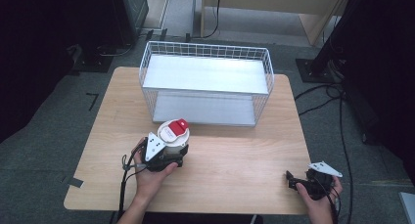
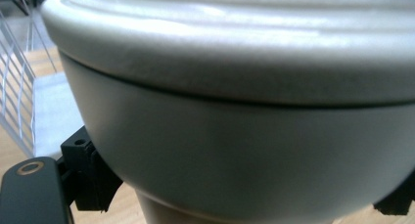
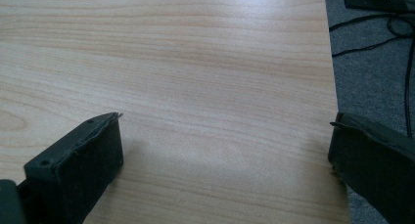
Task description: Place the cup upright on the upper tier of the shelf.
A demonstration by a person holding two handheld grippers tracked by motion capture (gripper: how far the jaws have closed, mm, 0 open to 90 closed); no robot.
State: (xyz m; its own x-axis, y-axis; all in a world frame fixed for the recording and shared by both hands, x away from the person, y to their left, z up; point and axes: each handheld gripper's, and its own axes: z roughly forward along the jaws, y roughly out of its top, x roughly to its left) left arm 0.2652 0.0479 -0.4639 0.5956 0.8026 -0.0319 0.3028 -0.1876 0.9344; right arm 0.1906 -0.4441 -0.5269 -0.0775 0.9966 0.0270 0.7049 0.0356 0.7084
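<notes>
Gripping white jar (image 2: 244, 150): left tongs (image 1: 166, 153); red lid visible from high view. Right tongs (image 3: 225, 155) released.

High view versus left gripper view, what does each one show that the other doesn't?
High view: the red and white lid top of the jar, the right gripper open near the table's right edge, both hands.

Left gripper view: the seam between the jar's grey lid and body up close, with a black jaw at each side of it.

Both: the jar, the wire rack, the wooden table.
</notes>
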